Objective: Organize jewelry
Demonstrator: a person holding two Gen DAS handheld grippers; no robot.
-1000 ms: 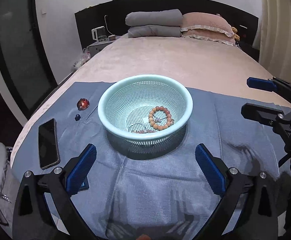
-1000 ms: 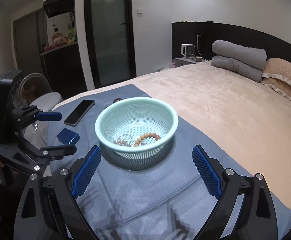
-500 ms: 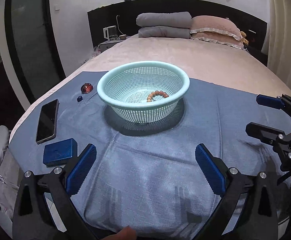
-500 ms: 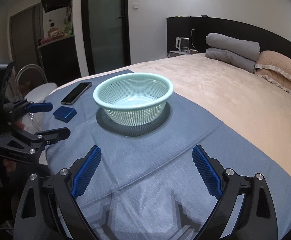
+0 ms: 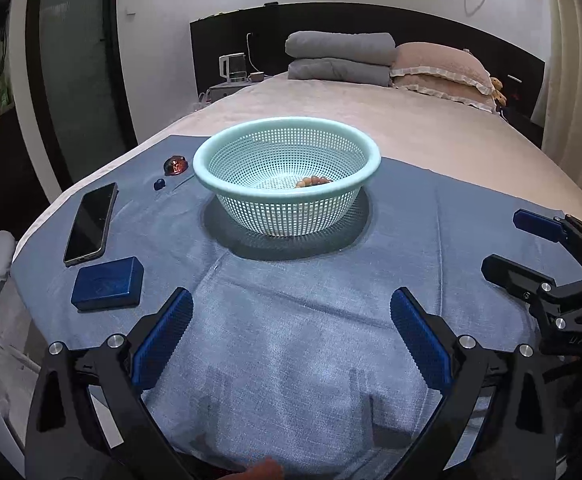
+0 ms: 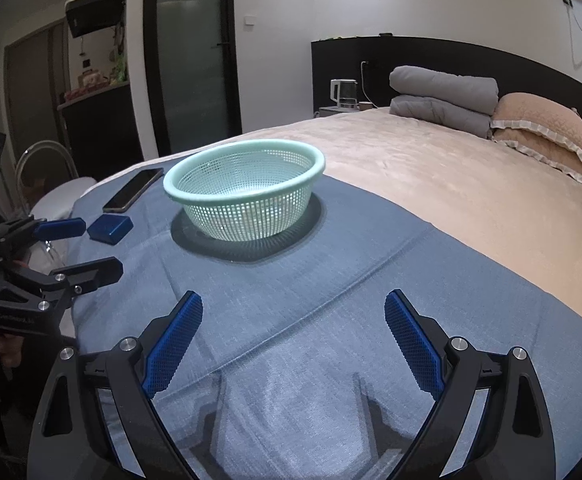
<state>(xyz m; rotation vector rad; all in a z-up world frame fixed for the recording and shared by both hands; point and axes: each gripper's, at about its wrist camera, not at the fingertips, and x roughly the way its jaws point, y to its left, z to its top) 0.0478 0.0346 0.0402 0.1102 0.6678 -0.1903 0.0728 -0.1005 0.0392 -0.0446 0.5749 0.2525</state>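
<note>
Jewelry is partly gathered, as far as I can judge: through my left wrist camera a beaded bracelet (image 5: 313,181) lies in the bottom of the mint basket (image 5: 287,184), straight ahead of my left gripper (image 5: 291,336), and other pieces may be under the near wall where I cannot see. Still out on the blue cloth (image 5: 299,320), ahead and to the left of the basket, are a red gem piece (image 5: 175,165) and a small dark blue bead (image 5: 159,184). I take those to be what remains. A blue jewelry box (image 5: 107,283) sits just ahead of my left fingertip, closed, with a phone (image 5: 91,223) beyond it. My left gripper hangs released, jaws spread wide, holding nothing. My right gripper (image 5: 531,248) shows at the far right, also spread and empty. The cloth between me and the basket is bare, so there is room to reach forward; the bed edge drops off close on the left, past the phone.

Through my right wrist camera, my right gripper (image 6: 293,340) is released too, nothing between its pads. The basket stands ahead and slightly left, its contents hidden by the wall. Box, phone and my left gripper crowd the left, near the bed's edge; the right is open cloth and beige bedspread (image 6: 451,184).
</note>
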